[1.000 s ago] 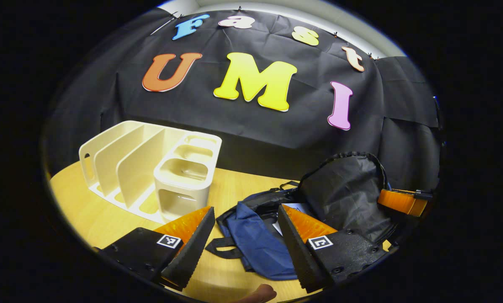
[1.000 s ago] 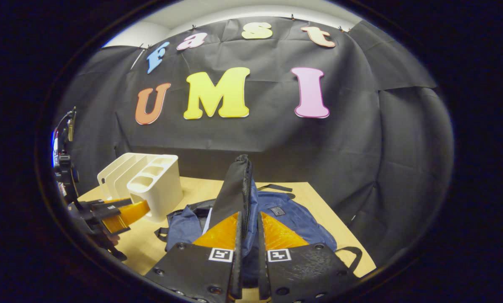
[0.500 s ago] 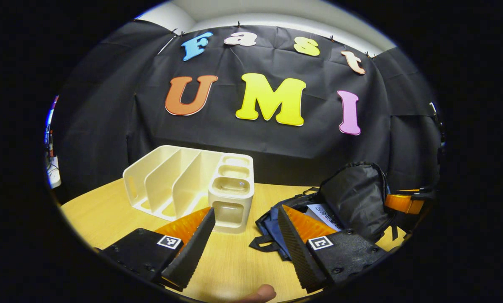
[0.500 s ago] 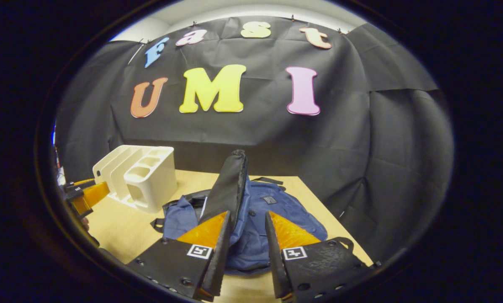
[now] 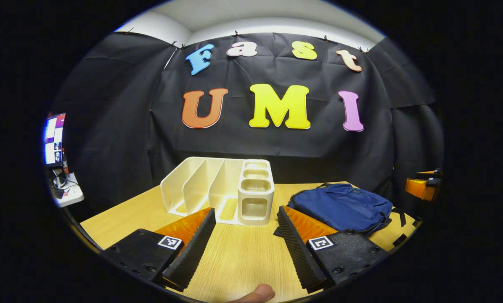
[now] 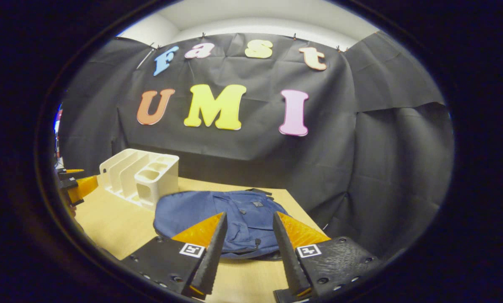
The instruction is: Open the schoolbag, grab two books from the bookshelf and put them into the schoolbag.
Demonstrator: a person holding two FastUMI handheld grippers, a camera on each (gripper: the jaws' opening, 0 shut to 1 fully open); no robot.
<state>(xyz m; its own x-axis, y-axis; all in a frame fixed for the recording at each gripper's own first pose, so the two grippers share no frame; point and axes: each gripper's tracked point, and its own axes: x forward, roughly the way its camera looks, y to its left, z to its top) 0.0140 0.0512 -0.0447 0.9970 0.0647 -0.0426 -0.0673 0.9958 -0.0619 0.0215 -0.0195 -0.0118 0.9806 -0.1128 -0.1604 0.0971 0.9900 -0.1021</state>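
Schoolbag lay flat on the desk, blue fabric, flap down over the body, a small patch on its front panel and a zip line running along the near edge. A dark strap showed at its far end. In the right gripper view it sat just ahead of the right gripper, whose fingers stood apart and released, holding nothing, the bag's near edge showing between them.

In the left gripper view the bag lay ahead and to the right of the left gripper, also spread wide and empty, above bare wood. A fingertip showed at the bottom edge.

Bookshelf: cream plastic, three upright dividers and a stack of small cup compartments at its near end. It stood straight ahead of the left gripper, beside the bag but apart from it. No books could be made out in its slots.
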